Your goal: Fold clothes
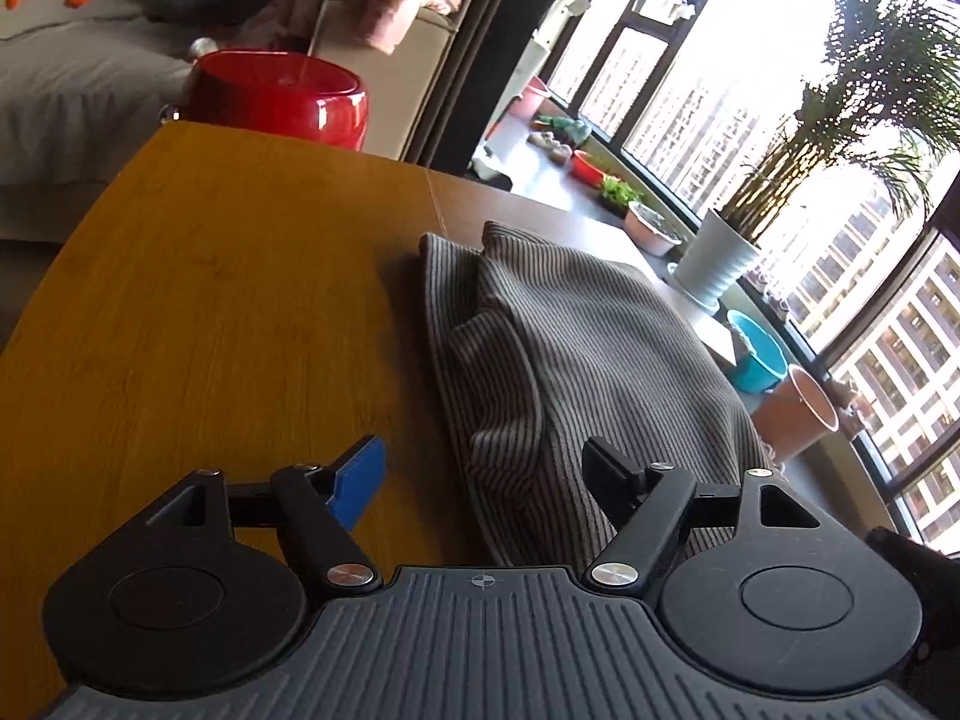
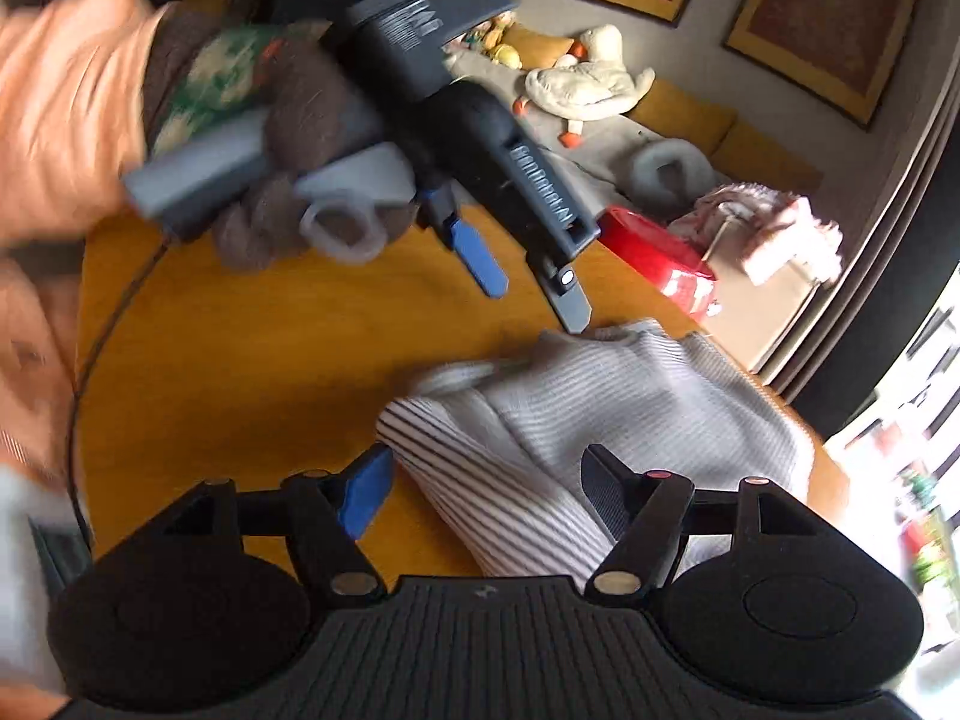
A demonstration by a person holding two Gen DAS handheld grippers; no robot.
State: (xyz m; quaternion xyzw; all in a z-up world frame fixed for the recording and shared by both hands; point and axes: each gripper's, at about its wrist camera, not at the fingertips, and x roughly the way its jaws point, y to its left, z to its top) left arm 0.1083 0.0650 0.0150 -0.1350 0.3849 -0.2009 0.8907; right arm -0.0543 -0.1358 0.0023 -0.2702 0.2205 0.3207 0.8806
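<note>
We see bare surface (image 1: pixel 198 312) at nine o'clock; the folded striped garment (image 1: pixel 576 360) reaches its three o'clock edge; left gripper (image 1: pixel 483 477) and right gripper (image 2: pixel 486 483) jaws gape empty.

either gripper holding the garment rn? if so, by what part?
Neither. Left hand-held gripper and right hand-held gripper are both open above the striped garment.

My left tool (image 1: pixel 483 474) is matte black: two round hubs, silver screws on the linkage arms, a ribbed grey base with a small crosshair mark. One finger (image 1: pixel 359 483) is blue, the other (image 1: pixel 609 477) black. My right tool (image 2: pixel 483 483) has the same build. My left hand (image 2: pixel 300 138) wears a fuzzy brown glove with a green-and-cream patterned cuff below an orange sleeve (image 2: pixel 66 102). A thin dark cable (image 2: pixel 90 360) trails from the handle.
</note>
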